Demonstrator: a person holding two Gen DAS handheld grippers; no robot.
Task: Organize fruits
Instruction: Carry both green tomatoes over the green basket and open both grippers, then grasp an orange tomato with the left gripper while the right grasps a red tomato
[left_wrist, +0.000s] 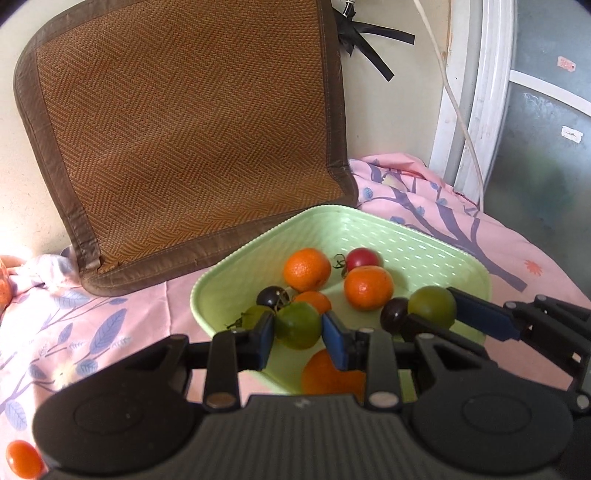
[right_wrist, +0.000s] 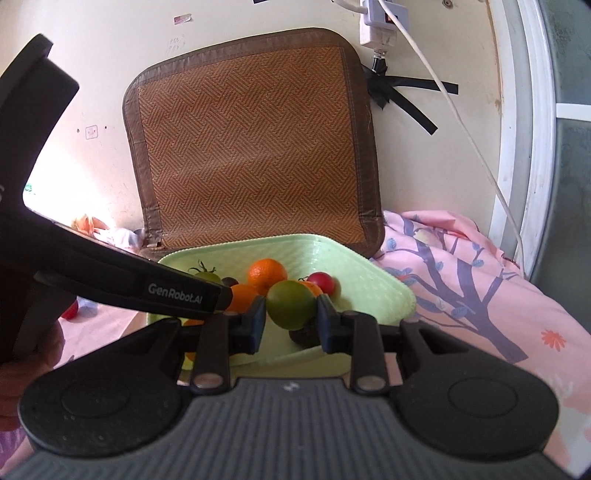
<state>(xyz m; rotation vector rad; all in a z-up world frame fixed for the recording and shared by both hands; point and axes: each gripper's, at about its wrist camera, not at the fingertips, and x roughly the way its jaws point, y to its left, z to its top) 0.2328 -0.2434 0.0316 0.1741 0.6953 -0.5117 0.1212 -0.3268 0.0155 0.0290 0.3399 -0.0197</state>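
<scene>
A pale green perforated basket (left_wrist: 436, 240) sits on the pink cloth and holds several oranges (left_wrist: 306, 268), a red tomato (left_wrist: 362, 257), dark tomatoes (left_wrist: 271, 296) and green ones. My left gripper (left_wrist: 297, 334) is shut on a green tomato (left_wrist: 297, 325) just above the basket's near side. My right gripper (right_wrist: 291, 314) is shut on another green tomato (right_wrist: 291, 303) over the basket (right_wrist: 354, 258); it also shows in the left wrist view (left_wrist: 432, 306), held above a dark tomato (left_wrist: 393, 315). The left gripper's body crosses the right wrist view at left.
A brown woven mat (left_wrist: 192, 136) leans on the wall behind the basket. A small orange tomato (left_wrist: 24, 459) lies on the cloth at lower left. A white cable (right_wrist: 461, 122) hangs from a power strip (right_wrist: 376, 22) by the window frame. A red object (right_wrist: 70, 312) lies left.
</scene>
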